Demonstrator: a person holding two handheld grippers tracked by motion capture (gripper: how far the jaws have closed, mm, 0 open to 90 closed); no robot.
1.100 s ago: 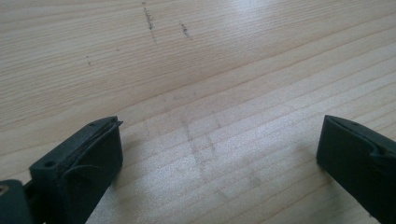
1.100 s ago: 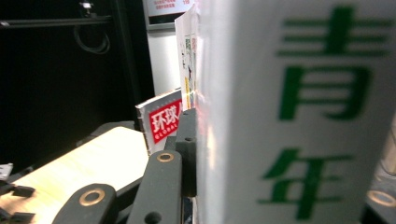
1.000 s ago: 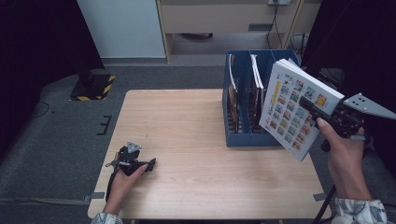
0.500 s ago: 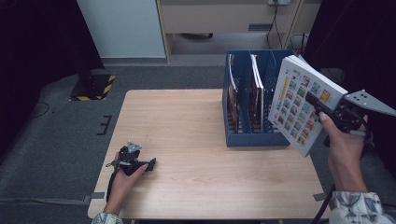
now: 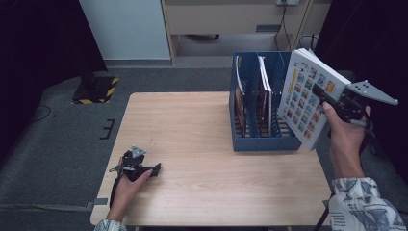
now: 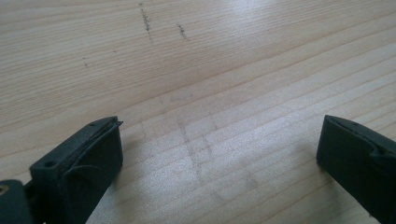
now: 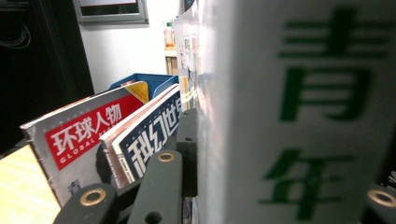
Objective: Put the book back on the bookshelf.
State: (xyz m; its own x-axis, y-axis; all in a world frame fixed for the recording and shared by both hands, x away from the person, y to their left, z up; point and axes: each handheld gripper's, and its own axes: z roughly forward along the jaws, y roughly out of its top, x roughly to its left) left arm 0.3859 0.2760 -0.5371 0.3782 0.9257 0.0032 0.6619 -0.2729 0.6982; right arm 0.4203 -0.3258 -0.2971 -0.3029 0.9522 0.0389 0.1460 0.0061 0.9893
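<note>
My right tongs (image 5: 321, 96) are clamped on a thick white book (image 5: 308, 94) whose cover carries a grid of small coloured pictures. In the high view I see it held tilted in the air at the right of the frame, just beside the right wall of the blue file rack (image 5: 262, 142), with its lower corner past the tabletop's right edge. In the right gripper view the book's spine, with green characters, stands close against one black jaw, and beyond it I make out two magazines (image 7: 116, 130) upright in the rack, one with a red title band, one dark blue.

My left tongs (image 6: 219, 163) are released: the two jaws stand wide apart with bare wood between them. In the high view they rest on the tabletop (image 5: 192, 130) at the lower left of the frame, gripped by my left hand (image 5: 129, 180), well apart from the rack and the book.
</note>
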